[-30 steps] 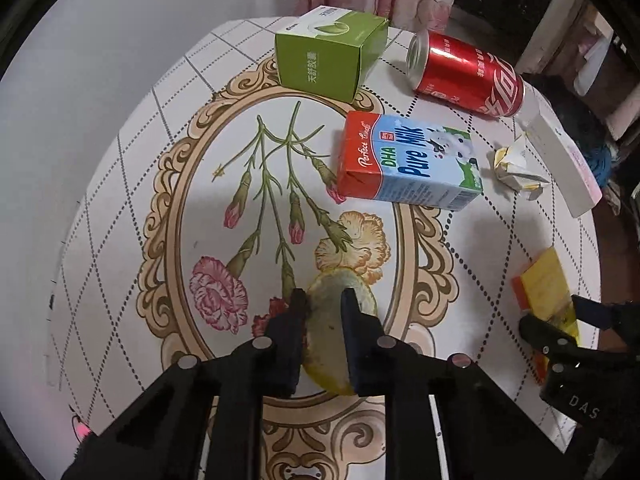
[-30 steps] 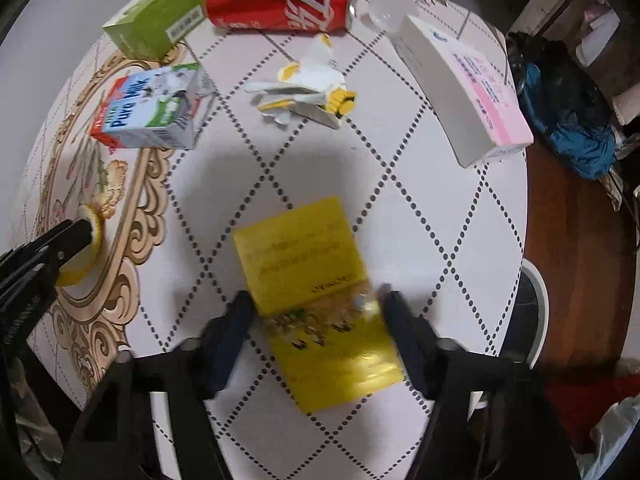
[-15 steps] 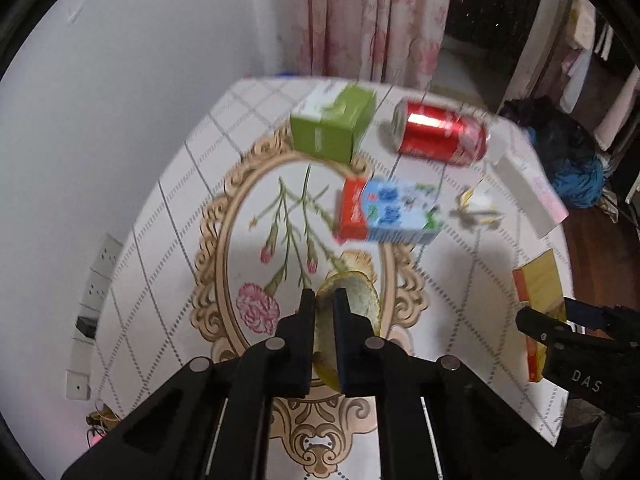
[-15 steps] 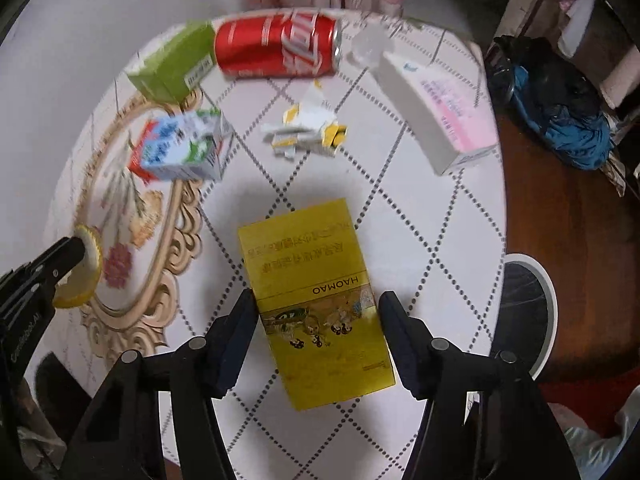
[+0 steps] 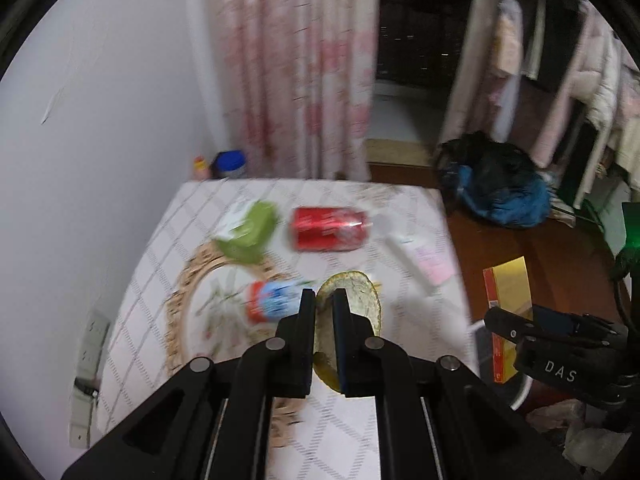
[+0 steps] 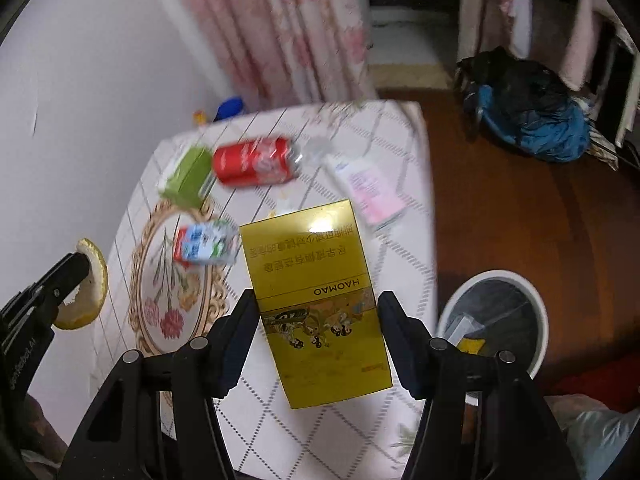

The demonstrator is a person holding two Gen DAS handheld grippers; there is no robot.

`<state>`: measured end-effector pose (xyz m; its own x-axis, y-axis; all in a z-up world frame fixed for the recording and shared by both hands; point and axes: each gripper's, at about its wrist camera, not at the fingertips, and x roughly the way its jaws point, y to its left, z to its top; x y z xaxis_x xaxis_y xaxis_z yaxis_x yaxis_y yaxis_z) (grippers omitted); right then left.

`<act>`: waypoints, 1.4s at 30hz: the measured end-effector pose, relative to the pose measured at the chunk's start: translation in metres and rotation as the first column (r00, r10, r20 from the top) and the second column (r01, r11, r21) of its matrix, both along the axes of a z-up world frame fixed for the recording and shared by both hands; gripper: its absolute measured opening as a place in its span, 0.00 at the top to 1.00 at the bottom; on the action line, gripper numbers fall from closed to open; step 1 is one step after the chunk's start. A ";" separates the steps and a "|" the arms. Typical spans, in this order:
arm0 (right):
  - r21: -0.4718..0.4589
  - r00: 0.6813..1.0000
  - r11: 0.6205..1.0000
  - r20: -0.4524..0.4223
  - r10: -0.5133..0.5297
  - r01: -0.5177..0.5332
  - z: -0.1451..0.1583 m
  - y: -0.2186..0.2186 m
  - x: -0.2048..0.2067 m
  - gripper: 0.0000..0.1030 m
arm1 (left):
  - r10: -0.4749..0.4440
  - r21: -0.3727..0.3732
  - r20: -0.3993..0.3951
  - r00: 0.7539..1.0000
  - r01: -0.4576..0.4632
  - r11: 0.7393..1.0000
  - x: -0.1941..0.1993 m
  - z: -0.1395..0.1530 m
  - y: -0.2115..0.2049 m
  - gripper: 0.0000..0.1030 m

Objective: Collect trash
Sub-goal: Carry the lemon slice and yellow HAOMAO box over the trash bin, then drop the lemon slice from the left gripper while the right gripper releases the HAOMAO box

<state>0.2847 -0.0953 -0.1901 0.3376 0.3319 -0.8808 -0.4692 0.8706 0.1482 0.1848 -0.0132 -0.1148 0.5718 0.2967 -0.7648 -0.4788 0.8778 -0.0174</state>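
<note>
The left gripper [image 5: 325, 304] was clenched on a curved piece of yellow-green fruit peel [image 5: 356, 292], its fingers [image 5: 306, 316] pinching the rind across its thickness, with the piece hanging clear above the bench [image 5: 168, 248]. The peel looked light and slightly pliant, rough on the outside and probably damp on the pith side, so a thin pinch near its middle seemed enough; too close to the ragged edge and it might have torn or slid out.

The right gripper [image 6: 316, 312] was grasping a flat yellow box [image 6: 316, 280] by its two long sides, near the lower half, and the box too was off the bench, tilted toward the camera. It appeared to be light, glossy cardboard, likely hollow: stiff along its edges but apt to buckle under a hard squeeze and slippery on its printed faces. Holding it across the narrow width, edge to edge, looked like the sound choice.

A white bin [image 6: 496, 316] with a dark liner stood on the floor just right of the bench, below the box. Far on the bench lay a red can [image 6: 256, 160], a green carton [image 6: 188, 180], a milk carton [image 6: 206, 244] and a white-and-pink box [image 6: 368, 188], all probably light; the can would roll and dent.
</note>
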 end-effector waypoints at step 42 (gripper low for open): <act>-0.232 0.779 0.884 -0.417 -0.468 0.407 -0.230 -0.304 0.118 0.00 | -0.329 -0.194 -0.445 0.833 0.269 0.943 0.201 -0.199 -0.214 0.05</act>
<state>0.4032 -0.3993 -0.4203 -0.0220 0.1256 -0.9918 0.0590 0.9905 0.1241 0.3857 -0.2269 -0.3135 0.1860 0.0596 -0.9807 -0.1708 0.9849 0.0275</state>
